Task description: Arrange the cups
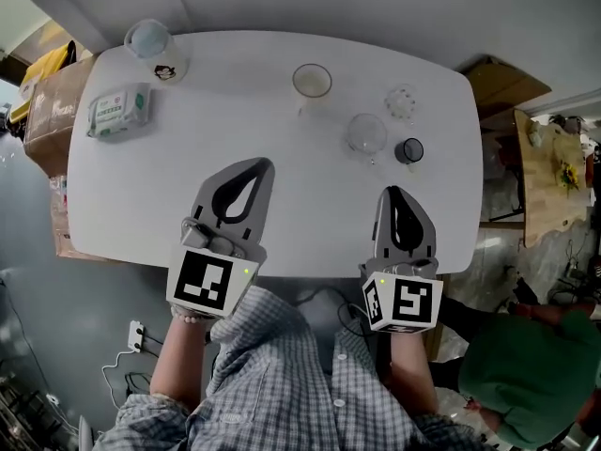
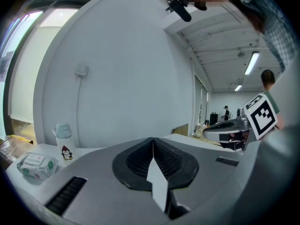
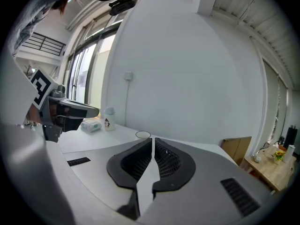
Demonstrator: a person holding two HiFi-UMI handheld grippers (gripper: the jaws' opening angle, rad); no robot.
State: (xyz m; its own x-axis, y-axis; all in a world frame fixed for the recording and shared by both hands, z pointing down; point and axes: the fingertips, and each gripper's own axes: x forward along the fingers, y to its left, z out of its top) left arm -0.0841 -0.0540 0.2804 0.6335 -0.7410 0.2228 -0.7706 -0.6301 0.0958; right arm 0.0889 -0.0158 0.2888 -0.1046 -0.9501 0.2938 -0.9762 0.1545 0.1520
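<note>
- 4 cups stand loose on the far right part of the table (image 1: 235, 92): a wide cup (image 1: 312, 81) toward the middle, a clear cup (image 1: 402, 101) near the far edge, a rounded clear cup (image 1: 366, 134) and a small dark cup (image 1: 409, 150) just beside it.
- They form no row or stack, so the arranging looks not yet begun; all 4 seem left to place.
- Left gripper (image 1: 252, 172) hangs over the near edge, well apart from every cup, jaws pressed together on nothing.
- Right gripper (image 1: 396, 195) sits near the dark cup, short of it, jaws nearly touching with only a thin slit and nothing between them.
- 2 other things are at the far left corner: a bottle (image 1: 155, 52) with a penguin picture and a pack of wipes (image 1: 119, 111).
- Table top is plain white, smooth and rounded at the corners.
- Room: a white wall (image 2: 122, 69) behind, a cardboard box (image 1: 52, 106) to the left, a wooden side table (image 1: 554, 172) to the right, tall windows (image 3: 86, 74).
</note>
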